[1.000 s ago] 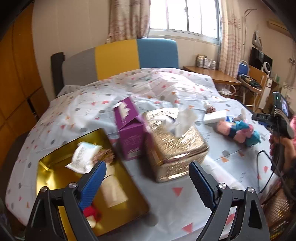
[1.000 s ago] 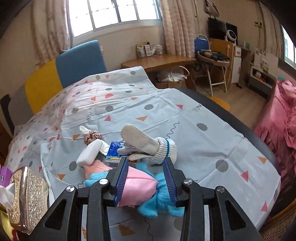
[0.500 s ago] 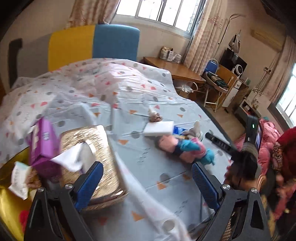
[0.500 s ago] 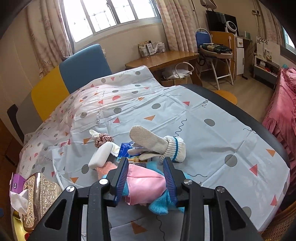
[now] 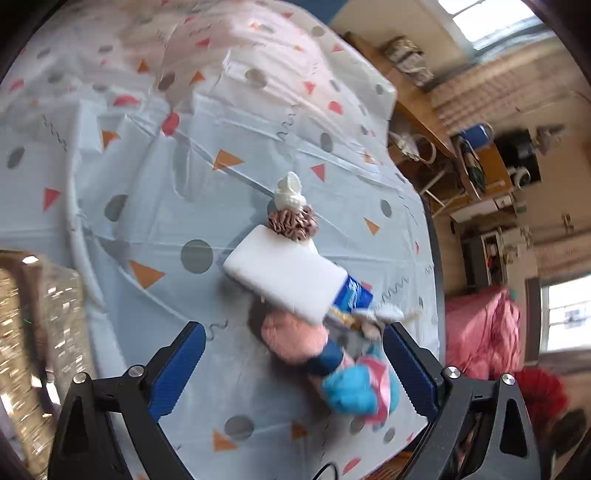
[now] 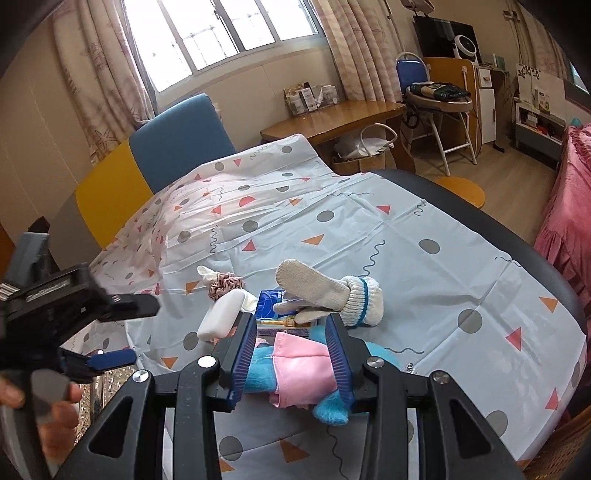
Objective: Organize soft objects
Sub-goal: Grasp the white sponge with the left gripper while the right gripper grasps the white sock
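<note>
The right gripper is clamped narrowly on the pink-and-blue plush toy lying on the patterned bedsheet, while the left gripper hangs wide open and empty above it, its view alone showing the glittery gold tissue box.

Patterned sheet covers bed. Blue-and-yellow headboard behind it. Wooden desk under window; folding chair right. Gold tissue box at left.
</note>
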A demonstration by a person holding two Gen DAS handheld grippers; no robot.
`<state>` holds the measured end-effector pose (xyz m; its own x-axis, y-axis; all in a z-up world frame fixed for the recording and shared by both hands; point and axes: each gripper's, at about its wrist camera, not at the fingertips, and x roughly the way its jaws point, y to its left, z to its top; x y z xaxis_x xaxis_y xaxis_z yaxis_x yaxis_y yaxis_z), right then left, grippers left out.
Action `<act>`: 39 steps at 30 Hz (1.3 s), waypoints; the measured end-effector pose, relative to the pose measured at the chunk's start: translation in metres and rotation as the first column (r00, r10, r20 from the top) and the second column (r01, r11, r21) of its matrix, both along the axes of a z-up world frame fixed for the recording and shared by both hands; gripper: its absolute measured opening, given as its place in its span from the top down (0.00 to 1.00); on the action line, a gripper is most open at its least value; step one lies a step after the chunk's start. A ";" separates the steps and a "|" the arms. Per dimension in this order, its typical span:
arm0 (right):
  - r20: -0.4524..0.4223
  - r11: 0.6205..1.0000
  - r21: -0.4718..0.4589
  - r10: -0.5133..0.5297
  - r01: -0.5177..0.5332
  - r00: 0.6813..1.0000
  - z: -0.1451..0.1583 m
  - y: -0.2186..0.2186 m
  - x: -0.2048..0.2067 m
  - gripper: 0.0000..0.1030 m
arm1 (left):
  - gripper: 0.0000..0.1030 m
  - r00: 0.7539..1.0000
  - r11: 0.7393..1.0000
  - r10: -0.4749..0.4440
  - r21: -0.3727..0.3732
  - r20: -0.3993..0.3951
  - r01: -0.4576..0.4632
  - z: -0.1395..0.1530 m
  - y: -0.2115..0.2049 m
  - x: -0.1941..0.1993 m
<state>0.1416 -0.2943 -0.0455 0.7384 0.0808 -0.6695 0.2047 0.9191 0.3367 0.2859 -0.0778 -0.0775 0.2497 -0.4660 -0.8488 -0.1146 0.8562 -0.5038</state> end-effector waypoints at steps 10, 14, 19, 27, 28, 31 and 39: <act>-0.037 0.998 0.053 0.039 -0.037 0.999 -0.007 0.001 0.004 0.62 | 0.05 0.957 0.991 0.107 -0.052 -0.270 -0.125 -0.062 -0.022 0.046; -0.067 0.995 0.070 0.069 -0.065 0.995 -0.014 0.006 0.008 0.62 | 0.05 0.950 0.992 0.116 -0.017 -0.289 -0.127 -0.072 -0.025 0.054; -0.074 0.996 0.064 0.067 -0.062 0.995 -0.016 0.007 0.008 0.62 | 0.21 0.977 0.998 0.067 0.022 -0.202 -0.064 -0.069 -0.023 0.051; -0.078 0.996 0.064 0.070 -0.065 0.994 -0.018 0.008 0.009 0.62 | 0.26 0.996 0.993 0.020 0.114 -0.085 -0.010 -0.055 0.013 0.024; -0.080 0.995 0.066 0.074 -0.069 0.994 -0.018 0.008 0.009 0.62 | 0.26 0.997 0.993 0.015 0.119 -0.073 -0.006 -0.051 0.016 0.019; -0.084 0.995 0.067 0.077 -0.071 0.993 -0.020 0.010 0.010 0.62 | 0.26 0.999 0.985 -0.030 0.171 0.015 0.027 -0.027 0.021 0.005; -0.103 0.985 0.024 0.174 -0.172 0.979 -0.015 0.033 0.024 0.62 | 0.25 0.971 0.963 -0.141 0.253 0.195 0.090 0.036 0.029 -0.015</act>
<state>0.1659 -0.2612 -0.0609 0.6383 0.2115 -0.7401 0.0780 0.9388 0.3356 0.2705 -0.0489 -0.0411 0.3901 -0.2909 -0.8736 0.0779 0.9558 -0.2835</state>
